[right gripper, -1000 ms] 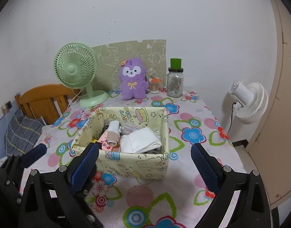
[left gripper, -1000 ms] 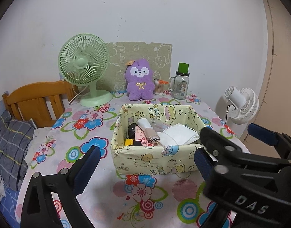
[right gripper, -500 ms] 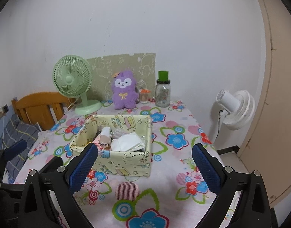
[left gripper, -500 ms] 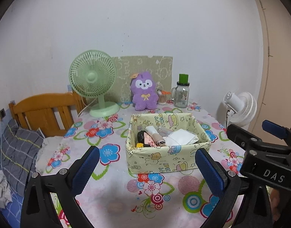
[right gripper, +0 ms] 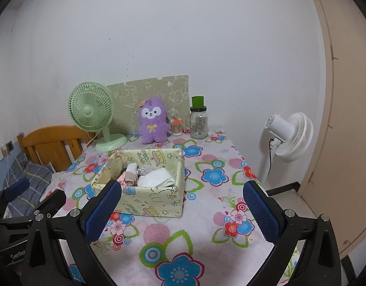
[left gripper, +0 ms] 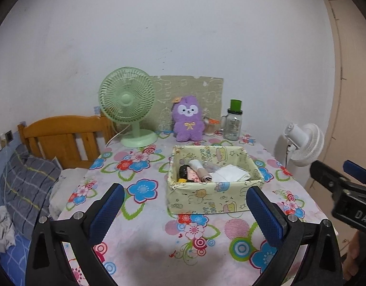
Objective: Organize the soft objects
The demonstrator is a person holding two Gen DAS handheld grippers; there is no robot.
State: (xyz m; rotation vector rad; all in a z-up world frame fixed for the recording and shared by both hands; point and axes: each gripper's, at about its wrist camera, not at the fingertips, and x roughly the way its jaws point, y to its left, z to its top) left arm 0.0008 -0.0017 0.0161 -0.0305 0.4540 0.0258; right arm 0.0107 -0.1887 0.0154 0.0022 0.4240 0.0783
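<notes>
A yellow cartoon-print fabric box stands mid-table and holds rolled cloths, among them a white folded one and a beige roll. A purple plush toy sits upright at the back of the table. My left gripper is open and empty, held back near the table's front edge. My right gripper is open and empty, also near the front edge, to the right of the left one.
A green desk fan and a glass jar with a green lid stand at the back on the flowered tablecloth. A white floor fan stands to the right. A wooden headboard and bedding lie to the left.
Both grippers have pulled back and up from the box, which now looks smaller and farther. Both stay open and empty.
</notes>
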